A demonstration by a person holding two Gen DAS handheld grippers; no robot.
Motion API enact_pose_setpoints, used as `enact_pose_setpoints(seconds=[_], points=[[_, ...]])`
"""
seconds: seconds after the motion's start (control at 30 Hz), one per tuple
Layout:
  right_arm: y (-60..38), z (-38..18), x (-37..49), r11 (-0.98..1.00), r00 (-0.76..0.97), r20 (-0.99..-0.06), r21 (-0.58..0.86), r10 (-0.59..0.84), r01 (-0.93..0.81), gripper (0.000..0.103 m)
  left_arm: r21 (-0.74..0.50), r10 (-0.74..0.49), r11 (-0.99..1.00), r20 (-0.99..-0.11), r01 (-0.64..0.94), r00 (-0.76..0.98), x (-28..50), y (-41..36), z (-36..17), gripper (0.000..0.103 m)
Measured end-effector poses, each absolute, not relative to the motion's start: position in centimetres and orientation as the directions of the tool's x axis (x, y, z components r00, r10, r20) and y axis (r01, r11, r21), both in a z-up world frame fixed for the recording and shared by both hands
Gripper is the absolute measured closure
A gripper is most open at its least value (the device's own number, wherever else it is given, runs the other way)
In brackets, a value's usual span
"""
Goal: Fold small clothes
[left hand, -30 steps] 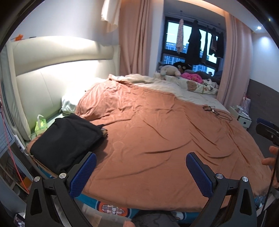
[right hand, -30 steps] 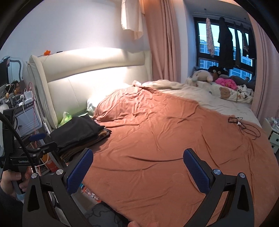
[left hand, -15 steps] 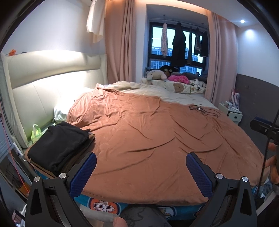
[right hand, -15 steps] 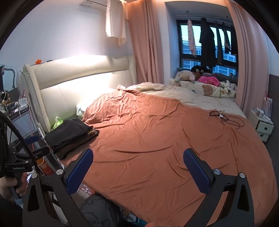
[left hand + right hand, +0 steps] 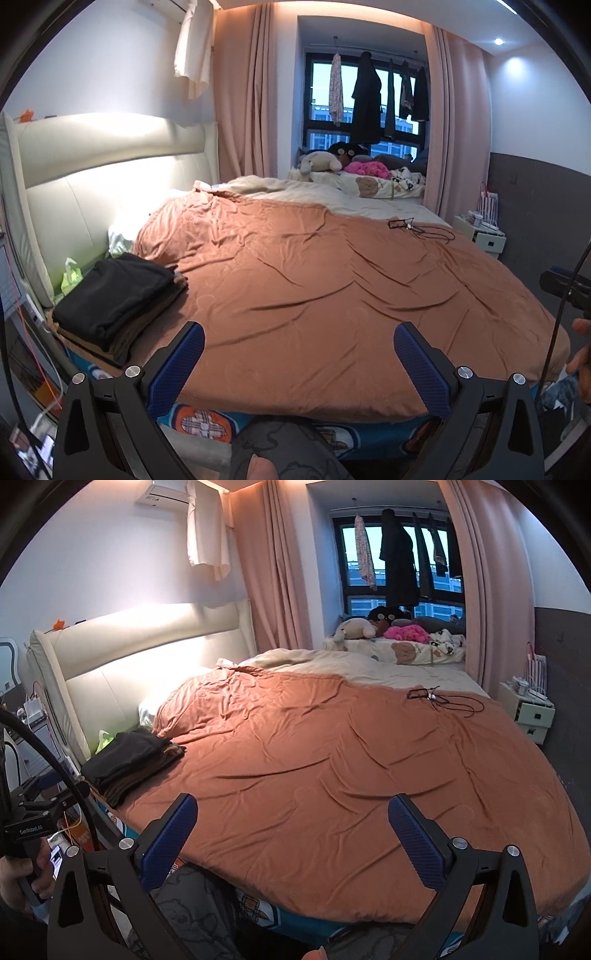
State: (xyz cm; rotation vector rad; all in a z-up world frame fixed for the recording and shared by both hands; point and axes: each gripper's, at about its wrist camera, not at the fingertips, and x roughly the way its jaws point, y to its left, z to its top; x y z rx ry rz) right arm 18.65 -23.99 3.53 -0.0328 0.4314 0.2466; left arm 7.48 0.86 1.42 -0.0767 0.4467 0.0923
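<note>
A stack of folded dark clothes (image 5: pixel 114 295), black on top and brown beneath, lies on the near left corner of the bed; it also shows in the right wrist view (image 5: pixel 129 758). My left gripper (image 5: pixel 295 358) is open and empty, held off the foot edge of the bed, to the right of the stack. My right gripper (image 5: pixel 291 830) is open and empty, also held back from the bed edge, well right of the stack.
A wide bed with a rust-orange cover (image 5: pixel 332 280) fills the view. A black cable and glasses (image 5: pixel 417 227) lie at its far right. A cream headboard (image 5: pixel 92 177) stands left, a white nightstand (image 5: pixel 480 236) right. Soft toys (image 5: pixel 354 166) sit by the window.
Both grippers have pulled back and risen away from the bed, so the bed and the folded stack look smaller and farther. Both stayed open and empty.
</note>
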Motion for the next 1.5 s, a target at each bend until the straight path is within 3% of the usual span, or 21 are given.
enact_pose_setpoints(seconds=[0.5,1.5], points=[[-22.8,1.8,16.2,0.975,0.879,-0.429,0.015,0.207,-0.222,0.000,-0.101,0.033,0.991,-0.431,-0.084,0.902,5.2,-0.4,-1.5,0.000],[-23.5,0.8,15.8,0.972,0.877,-0.430,0.011,0.215,-0.233,0.000,-0.116,0.039,0.989,-0.396,-0.092,0.917,3.6,0.1,-0.9,0.000]])
